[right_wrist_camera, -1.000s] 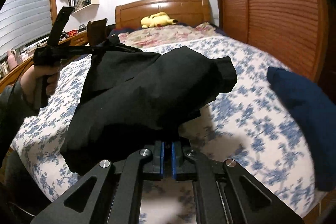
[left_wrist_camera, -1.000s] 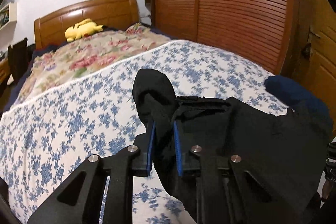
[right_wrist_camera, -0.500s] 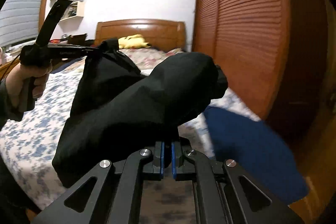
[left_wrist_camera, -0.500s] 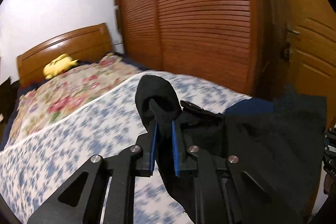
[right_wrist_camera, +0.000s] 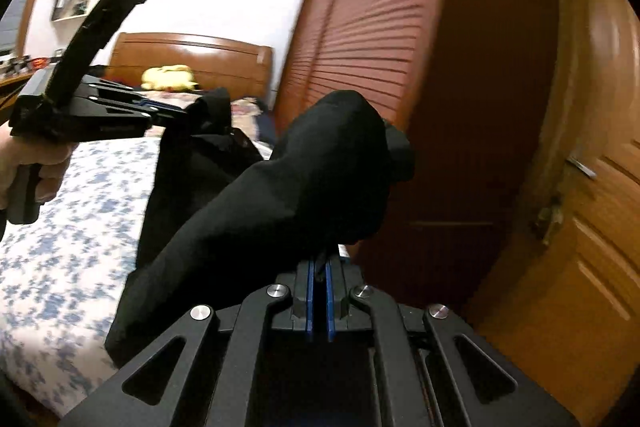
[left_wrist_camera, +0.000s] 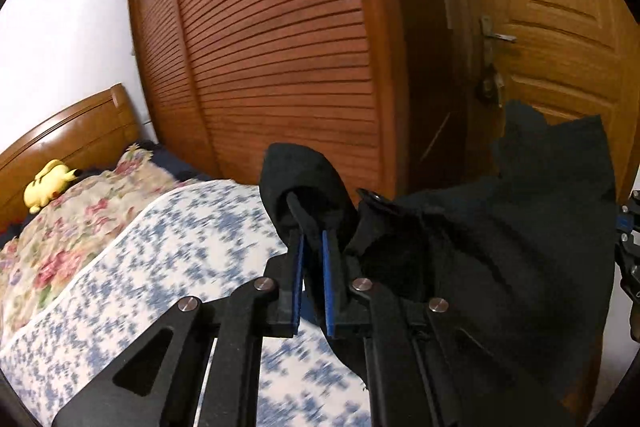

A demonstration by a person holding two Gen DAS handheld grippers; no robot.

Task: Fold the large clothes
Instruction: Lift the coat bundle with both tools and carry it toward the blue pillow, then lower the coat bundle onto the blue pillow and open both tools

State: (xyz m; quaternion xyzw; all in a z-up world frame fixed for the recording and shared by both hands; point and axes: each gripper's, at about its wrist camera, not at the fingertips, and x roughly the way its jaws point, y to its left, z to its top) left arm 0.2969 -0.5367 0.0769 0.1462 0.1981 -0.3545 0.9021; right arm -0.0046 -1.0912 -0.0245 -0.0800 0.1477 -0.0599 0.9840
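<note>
A black garment (left_wrist_camera: 500,259) hangs in the air between both grippers, above the bed's right side. My left gripper (left_wrist_camera: 312,247) is shut on a bunched edge of it, which folds over the blue pads. My right gripper (right_wrist_camera: 318,267) is shut on another edge, and the cloth (right_wrist_camera: 304,187) drapes over its fingertips and down to the left. In the right wrist view the left gripper (right_wrist_camera: 176,115) is at the left, held in a hand, with cloth hanging from it.
The bed (left_wrist_camera: 140,267) has a blue-flowered white sheet, a floral quilt (left_wrist_camera: 60,227) and a yellow plush toy (left_wrist_camera: 48,183) by the wooden headboard. A slatted wardrobe (left_wrist_camera: 280,47) and a wooden door (left_wrist_camera: 560,67) stand to the right.
Both grippers have lifted and swung to the right with the garment, toward the wardrobe and door. The dark blue item on the bed has left the views.
</note>
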